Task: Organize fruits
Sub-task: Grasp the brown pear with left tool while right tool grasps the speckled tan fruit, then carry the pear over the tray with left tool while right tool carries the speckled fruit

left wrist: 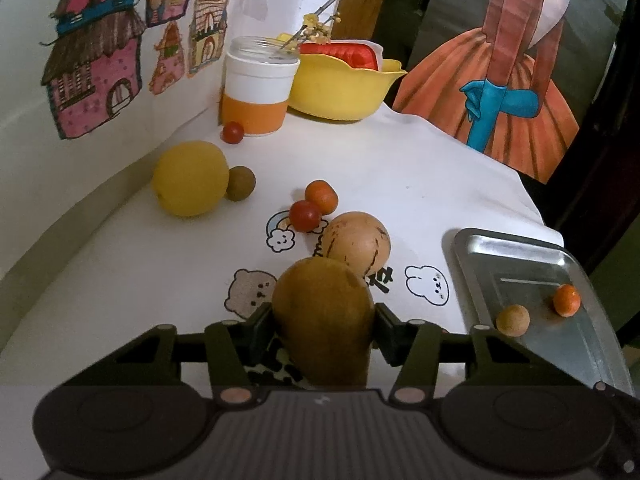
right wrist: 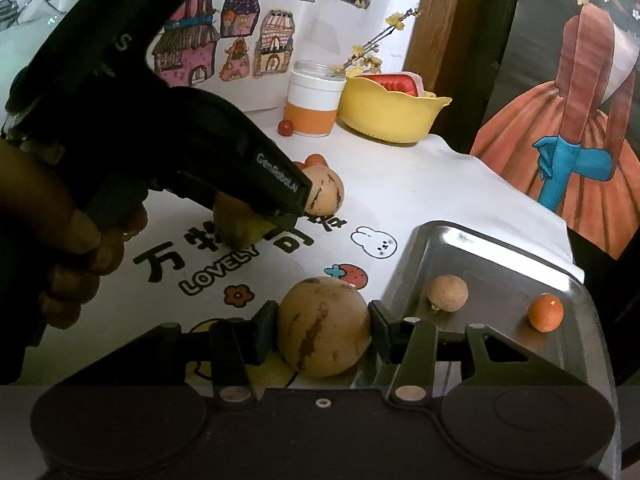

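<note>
Two handheld grippers work a cluttered table: the left gripper point(left wrist: 324, 330) is clamped on a brown pear point(left wrist: 323, 320), and the right gripper point(right wrist: 323, 330) squeezes a tan striped melon point(right wrist: 323, 326) at the near left edge of the steel tray point(right wrist: 500, 256). The sensible move is to carry each fruit over the tray rim before letting go. Only the left view shows the lemon point(left wrist: 191, 178) far left; only the right view shows the person's hand point(right wrist: 68, 248).
</note>
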Available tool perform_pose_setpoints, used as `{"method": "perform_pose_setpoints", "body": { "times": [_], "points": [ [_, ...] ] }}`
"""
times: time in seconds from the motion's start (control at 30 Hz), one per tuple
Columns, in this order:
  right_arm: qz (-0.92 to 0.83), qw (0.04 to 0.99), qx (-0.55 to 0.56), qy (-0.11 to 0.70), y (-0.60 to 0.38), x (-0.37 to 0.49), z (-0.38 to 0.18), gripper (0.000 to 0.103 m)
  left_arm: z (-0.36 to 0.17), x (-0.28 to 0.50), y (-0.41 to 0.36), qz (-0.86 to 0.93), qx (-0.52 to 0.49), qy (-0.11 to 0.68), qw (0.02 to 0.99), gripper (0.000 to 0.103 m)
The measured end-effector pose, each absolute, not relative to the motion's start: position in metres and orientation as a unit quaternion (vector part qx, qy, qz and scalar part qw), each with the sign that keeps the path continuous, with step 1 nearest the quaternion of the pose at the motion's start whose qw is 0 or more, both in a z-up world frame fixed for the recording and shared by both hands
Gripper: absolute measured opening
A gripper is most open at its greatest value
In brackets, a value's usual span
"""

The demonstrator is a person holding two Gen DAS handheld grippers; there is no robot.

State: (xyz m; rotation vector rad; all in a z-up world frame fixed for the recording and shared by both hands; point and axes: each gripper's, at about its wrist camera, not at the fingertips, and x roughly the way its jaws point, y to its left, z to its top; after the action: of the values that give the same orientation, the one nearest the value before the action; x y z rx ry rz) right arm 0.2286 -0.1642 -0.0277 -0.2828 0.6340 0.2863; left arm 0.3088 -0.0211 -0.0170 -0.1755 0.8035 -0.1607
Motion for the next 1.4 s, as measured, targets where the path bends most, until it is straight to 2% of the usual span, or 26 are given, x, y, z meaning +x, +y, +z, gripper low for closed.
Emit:
{"method": "perform_pose_setpoints", "body": {
  "times": [0.53,1.4],
  "points": [
    [0.153,0.935,-0.122,0.296,-0.171,0.197,-0.011,0.05,-0.008,0.272,-0.02,-0.077,-0.098,0.391,0.912,0.057],
    [0.06,0.954,-0.071,0.285,-0.242,0.186,0.002,0.05,0.013,0.26,-0.092,-0.148,-0.083,0.384,0.908,0.057]
  ]
}}
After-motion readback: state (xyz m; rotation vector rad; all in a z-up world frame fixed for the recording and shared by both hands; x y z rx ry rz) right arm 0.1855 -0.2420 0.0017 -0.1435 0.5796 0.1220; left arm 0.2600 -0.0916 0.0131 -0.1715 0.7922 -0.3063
